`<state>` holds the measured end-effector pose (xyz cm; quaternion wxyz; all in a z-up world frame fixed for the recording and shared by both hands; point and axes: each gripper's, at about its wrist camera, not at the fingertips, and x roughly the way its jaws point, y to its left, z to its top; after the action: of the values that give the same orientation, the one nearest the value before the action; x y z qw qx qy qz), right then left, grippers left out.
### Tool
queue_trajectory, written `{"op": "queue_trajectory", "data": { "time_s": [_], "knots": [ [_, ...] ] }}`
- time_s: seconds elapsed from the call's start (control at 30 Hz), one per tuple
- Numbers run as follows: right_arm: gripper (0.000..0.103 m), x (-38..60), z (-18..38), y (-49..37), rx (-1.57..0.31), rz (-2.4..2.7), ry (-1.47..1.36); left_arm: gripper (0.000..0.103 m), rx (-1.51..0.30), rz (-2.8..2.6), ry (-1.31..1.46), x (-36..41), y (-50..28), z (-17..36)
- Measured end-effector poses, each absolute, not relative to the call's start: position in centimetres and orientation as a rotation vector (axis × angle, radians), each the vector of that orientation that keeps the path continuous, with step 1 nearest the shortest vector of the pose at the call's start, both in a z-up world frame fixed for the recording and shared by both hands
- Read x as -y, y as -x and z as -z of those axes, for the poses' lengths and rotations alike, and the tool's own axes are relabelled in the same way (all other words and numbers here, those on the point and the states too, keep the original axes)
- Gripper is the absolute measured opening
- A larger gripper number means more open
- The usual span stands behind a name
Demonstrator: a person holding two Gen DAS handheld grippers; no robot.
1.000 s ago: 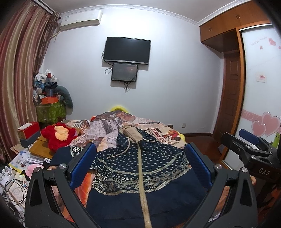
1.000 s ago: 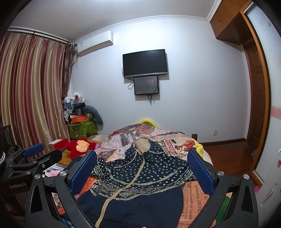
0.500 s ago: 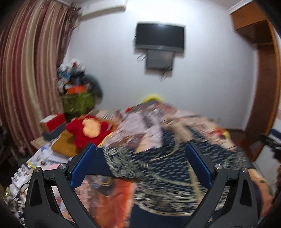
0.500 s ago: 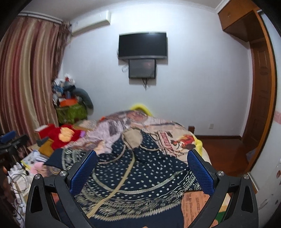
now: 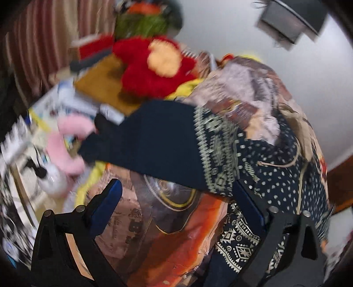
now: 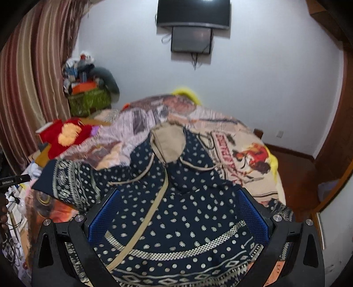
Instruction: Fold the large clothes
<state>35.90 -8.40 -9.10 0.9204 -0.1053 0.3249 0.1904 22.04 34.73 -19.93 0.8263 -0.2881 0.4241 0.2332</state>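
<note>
A large navy dress [image 6: 187, 198] with white dots, cream patterned bands and a beige neck lies spread on the bed. Its left sleeve [image 5: 158, 141] stretches out flat towards the bed's left edge. My left gripper [image 5: 176, 198] hangs open just above the bedspread, in front of that sleeve's lower edge, holding nothing. Open as well, my right gripper [image 6: 176, 207] hovers over the dress's skirt with nothing between its blue pads. The left wrist view is blurred and tilted.
A printed bedspread [image 6: 242, 145] covers the bed. A red plush toy [image 5: 154, 68] and a pink one [image 5: 66, 141] sit among clutter left of the bed. A TV [image 6: 194, 13] hangs on the far wall; a wooden door [image 6: 337, 123] stands at right.
My left gripper has swung left and down towards the dress's left sleeve. The right gripper has dropped closer over the skirt. Both stay open.
</note>
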Motion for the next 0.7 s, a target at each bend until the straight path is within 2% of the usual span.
{"op": "queue_trajectory", "data": {
  "time_s": [0.17,0.3,0.43,0.53,0.57,0.6,0.63,0.67,0.7],
  "knots": [
    [0.103,7.7,11.9,-39.2,-0.729,-0.395,0.242,0.094,-0.931,-0.482,0.758,-36.7,-22.3,22.6],
    [0.103,7.6,13.6,-40.9,-0.762,-0.402,0.219,0.084,-0.928,-0.443,0.925,-38.6,-23.1,24.8],
    [0.102,7.4,14.8,-42.1,-0.784,-0.422,0.208,0.079,-0.897,-0.473,0.983,-40.0,-23.7,25.3],
    [0.101,6.9,15.4,-42.4,-0.786,-0.441,0.232,0.051,-0.905,-0.527,0.946,-40.7,-24.4,25.2],
    [0.101,6.7,15.7,-42.5,-0.790,-0.448,0.243,0.035,-0.914,-0.554,0.922,-40.9,-24.6,25.2],
    [0.101,6.6,15.9,-42.6,-0.794,-0.451,0.251,0.024,-0.923,-0.580,0.882,-41.0,-25.0,25.0],
    [0.101,6.5,16.1,-42.7,-0.798,-0.453,0.255,0.020,-0.924,-0.594,0.854,-41.1,-25.3,24.9],
    [0.101,6.5,16.3,-42.8,-0.805,-0.457,0.256,0.009,-0.924,-0.611,0.821,-41.1,-25.5,24.6],
    [0.101,6.5,16.5,-43.0,-0.814,-0.462,0.253,0.005,-0.924,-0.636,0.767,-40.9,-25.8,24.2]
  ]
}}
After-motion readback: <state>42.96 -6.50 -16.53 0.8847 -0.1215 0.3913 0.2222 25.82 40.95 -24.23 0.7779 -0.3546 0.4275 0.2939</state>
